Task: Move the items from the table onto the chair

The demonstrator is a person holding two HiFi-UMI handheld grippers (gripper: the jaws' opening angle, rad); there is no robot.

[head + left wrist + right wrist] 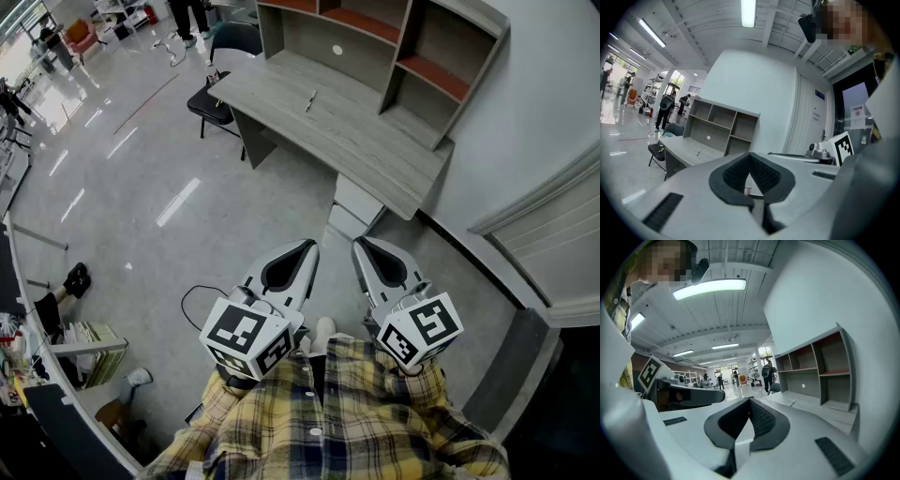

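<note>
Step in hand, by judgement: the approach, nothing collected yet. The left gripper and the right gripper are held side by side short of the desk; each has its jaws pressed together with nothing between them.

The pen lies flat on the desk top, about midway along it and in front of the shelf unit. Its long axis runs across the desk's depth, from the front edge towards the shelves, slightly slanted; which end is the tip cannot be told.

The chair stands at the far left end of the desk.

Next move, by judgement: carry one gripper over the desk; spread its jaws; set them across the pen's thin shaft, low to the top; close, then carry it to the chair.
</note>
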